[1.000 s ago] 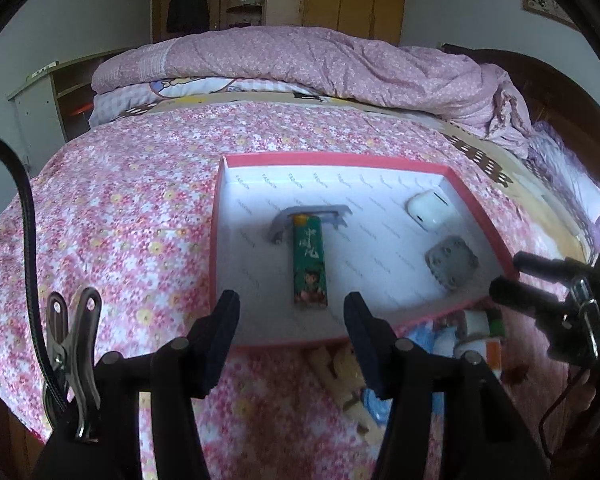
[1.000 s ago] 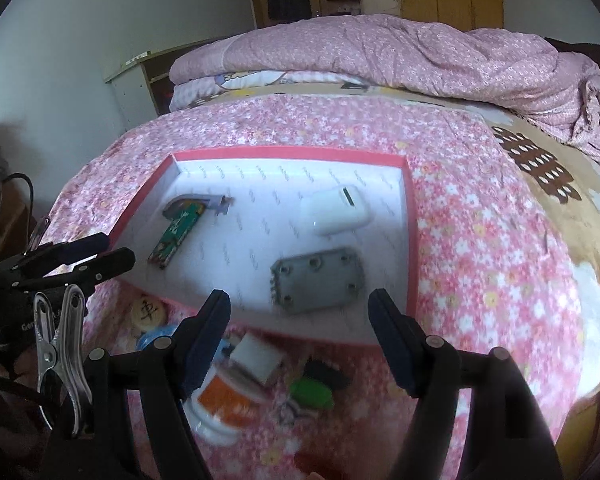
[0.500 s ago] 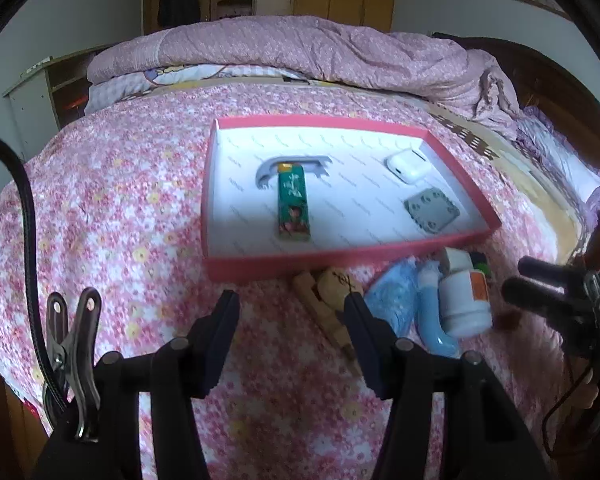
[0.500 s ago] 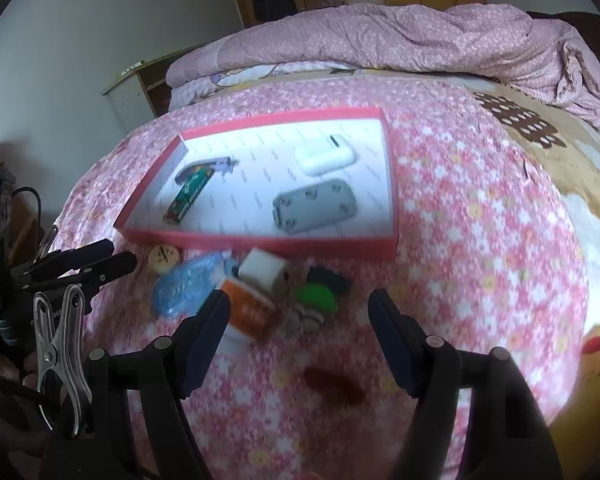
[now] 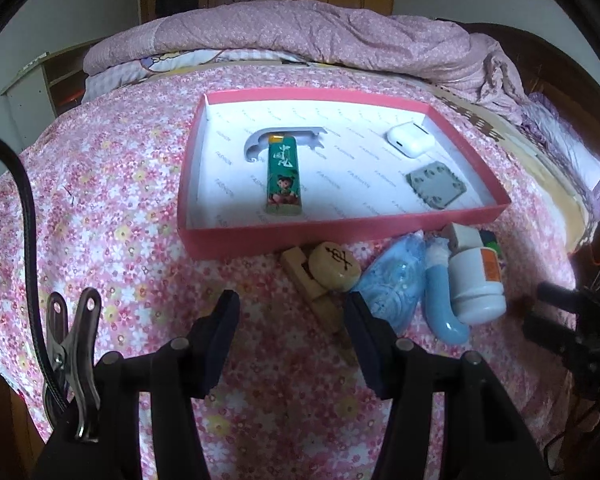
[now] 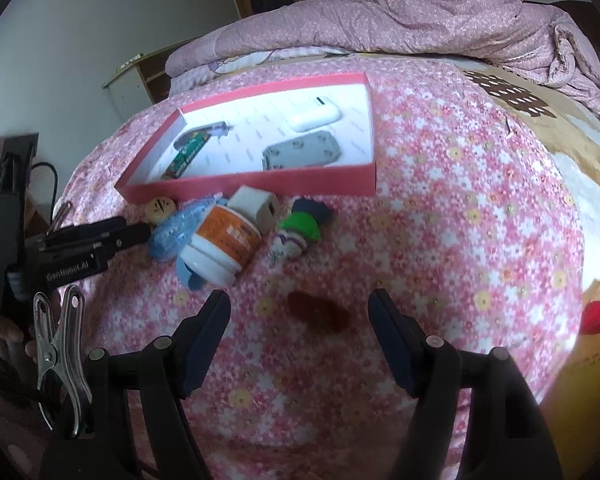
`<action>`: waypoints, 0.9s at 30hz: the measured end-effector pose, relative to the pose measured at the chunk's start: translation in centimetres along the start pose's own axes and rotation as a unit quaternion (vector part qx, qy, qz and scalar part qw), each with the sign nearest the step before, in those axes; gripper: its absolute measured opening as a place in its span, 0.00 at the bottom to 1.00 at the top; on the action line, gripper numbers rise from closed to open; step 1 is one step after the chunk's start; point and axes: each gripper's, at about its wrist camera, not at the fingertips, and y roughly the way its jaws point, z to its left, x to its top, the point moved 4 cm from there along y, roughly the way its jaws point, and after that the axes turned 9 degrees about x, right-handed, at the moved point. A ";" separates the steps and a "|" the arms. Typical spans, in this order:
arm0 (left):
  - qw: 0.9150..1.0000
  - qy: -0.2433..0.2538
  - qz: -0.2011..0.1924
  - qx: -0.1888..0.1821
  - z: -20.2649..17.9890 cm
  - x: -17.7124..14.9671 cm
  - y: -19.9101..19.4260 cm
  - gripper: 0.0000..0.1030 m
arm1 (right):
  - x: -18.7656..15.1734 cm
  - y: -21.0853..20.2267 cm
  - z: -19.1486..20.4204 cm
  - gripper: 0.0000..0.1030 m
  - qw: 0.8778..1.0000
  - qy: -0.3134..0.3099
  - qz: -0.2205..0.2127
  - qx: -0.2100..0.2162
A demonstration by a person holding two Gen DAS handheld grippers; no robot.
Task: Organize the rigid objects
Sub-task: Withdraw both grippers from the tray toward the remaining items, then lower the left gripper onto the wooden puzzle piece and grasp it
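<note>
A red-walled white tray (image 5: 340,227) (image 6: 260,182) lies on the flowered bed. It holds a green lighter (image 5: 283,178), a grey handle (image 5: 256,142), a white earbud case (image 5: 410,140) (image 6: 314,117) and a grey plate (image 5: 436,184) (image 6: 302,154). In front of the tray lie a wooden chess disc (image 5: 335,265) on wooden blocks, a blue plastic piece (image 5: 394,284), a white bottle with orange label (image 5: 476,280) (image 6: 224,242), a white cube (image 6: 256,206), a green toy (image 6: 300,230) and a dark red object (image 6: 318,312). My left gripper (image 5: 292,336) is open, short of the blocks. My right gripper (image 6: 300,340) is open over the red object.
A rolled pink quilt (image 5: 300,32) lies at the far side of the bed. A low cabinet (image 5: 40,80) stands at the left. A brown patterned blanket (image 6: 540,120) covers the bed's right side. The bed edge runs just below both grippers.
Both grippers have pulled back from over the tray toward the near bed edge, so the loose objects in front of the tray now show. Both stay open and empty.
</note>
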 end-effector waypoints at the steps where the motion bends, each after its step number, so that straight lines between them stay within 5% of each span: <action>1: 1.000 0.001 -0.001 0.004 0.1 0.0 0.1 0.56 | -0.1 0.1 -0.1 0.71 1.000 0.003 0.002 0.002; 9: 0.999 -0.005 0.002 0.047 2.1 -0.4 0.4 0.57 | -0.7 0.8 -0.5 0.71 1.000 0.015 0.007 0.007; 16: 0.999 -0.034 0.021 -0.017 2.1 -0.3 0.2 0.56 | -0.8 1.0 -0.1 0.71 1.000 -0.001 -0.003 -0.004; 23: 0.998 0.021 0.024 -0.054 -0.9 -1.0 -0.9 0.56 | -0.8 1.0 0.0 0.71 1.000 0.001 -0.006 0.001; 27: 0.998 0.056 0.018 -0.020 -1.8 -1.7 -0.9 0.56 | -0.8 0.9 -0.1 0.71 1.000 0.001 -0.006 0.001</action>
